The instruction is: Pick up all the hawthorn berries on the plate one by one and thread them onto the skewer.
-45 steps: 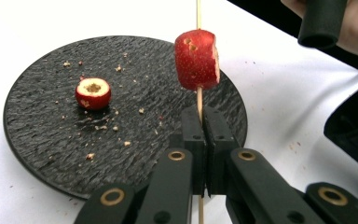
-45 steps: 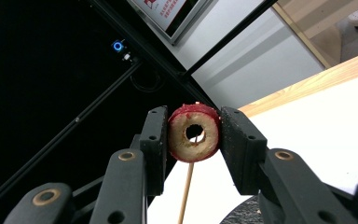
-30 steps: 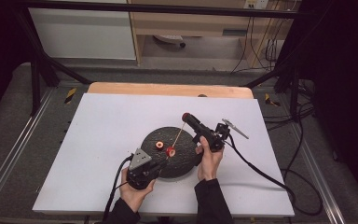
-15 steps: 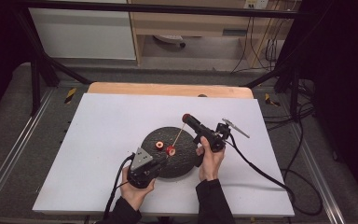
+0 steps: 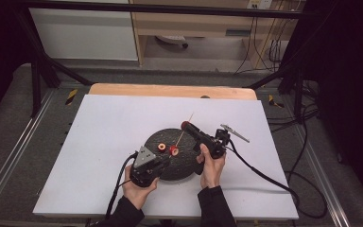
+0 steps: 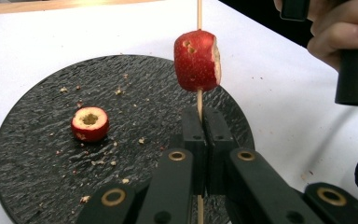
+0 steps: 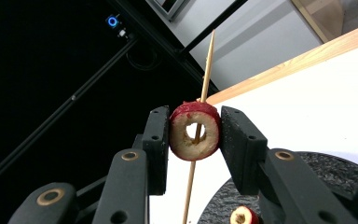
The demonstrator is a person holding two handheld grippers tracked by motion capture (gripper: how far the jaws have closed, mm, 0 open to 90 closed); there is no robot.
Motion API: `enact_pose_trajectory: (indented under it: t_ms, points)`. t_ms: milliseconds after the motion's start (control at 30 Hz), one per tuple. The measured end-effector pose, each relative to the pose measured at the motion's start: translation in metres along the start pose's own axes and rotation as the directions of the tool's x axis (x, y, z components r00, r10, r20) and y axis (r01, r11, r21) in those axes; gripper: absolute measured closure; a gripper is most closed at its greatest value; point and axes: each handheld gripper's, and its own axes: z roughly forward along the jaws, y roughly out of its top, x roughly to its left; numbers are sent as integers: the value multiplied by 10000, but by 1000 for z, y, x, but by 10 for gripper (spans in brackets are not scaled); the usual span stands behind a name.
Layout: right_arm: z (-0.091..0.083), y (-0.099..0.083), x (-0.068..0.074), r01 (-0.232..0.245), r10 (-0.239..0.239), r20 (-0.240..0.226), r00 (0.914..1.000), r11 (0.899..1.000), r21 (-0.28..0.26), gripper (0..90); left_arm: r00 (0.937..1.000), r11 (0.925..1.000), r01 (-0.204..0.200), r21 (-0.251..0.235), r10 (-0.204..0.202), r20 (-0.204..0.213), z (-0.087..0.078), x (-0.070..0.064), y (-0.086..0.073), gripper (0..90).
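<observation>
L gripper (image 6: 199,140) is clamped tight on a thin wooden skewer (image 6: 198,100), held upright over the round black slate plate (image 6: 37,140). A cored red fruit piece w/ pale flesh (image 6: 196,60) sits threaded on the skewer just above the jaws. R gripper (image 7: 195,133) is closed on that same fruit piece, pads touching both sides, skewer passing thru its hollow centre. A second cored red fruit piece (image 6: 89,123) lies on the plate w/ crumbs nearby. Plate rests on the white table (image 5: 99,127).
</observation>
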Motion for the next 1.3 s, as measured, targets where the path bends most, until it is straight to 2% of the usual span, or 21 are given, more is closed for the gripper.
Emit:
enact_pose_trajectory:
  t_ms: [300, 400, 633, 900, 1067, 1200, 1300]
  points:
    - [-4, -1, 2, 244, -244, 10, 9997, 9996, 147, 641, 9998, 10000, -41, -77, 42, 185, 3, 1, 4, 892]
    - [-4, -6, 2, 144, -143, -25, 9999, 9992, 370, 642, 9999, 9999, -62, -83, 63, 137, 5, -1, 7, 891]
    - [-6, -14, 3, 442, -447, 78, 9990, 9973, 578, 641, 9996, 10000, 79, 11, -79, 286, 11, 0, 10, 892]
    - [-9, -22, 0, 324, -331, 65, 9994, 9962, 808, 640, 9993, 10000, 87, 29, -88, 358, 15, 1, 12, 891]
    - [-10, -20, -1, 391, -401, 79, 9992, 9942, 1005, 632, 9987, 10000, 90, 12, -90, 510, 16, 1, 12, 892]
    - [-13, -16, 1, 568, -579, 70, 9983, 9931, 1029, 554, 9987, 9999, 24, 111, -30, 510, 13, 3, 10, 891]
    - [-16, -11, -1, 917, -936, 117, 9955, 9891, 1154, 482, 9989, 9997, 22, 245, -34, 476, 11, 7, 7, 891]
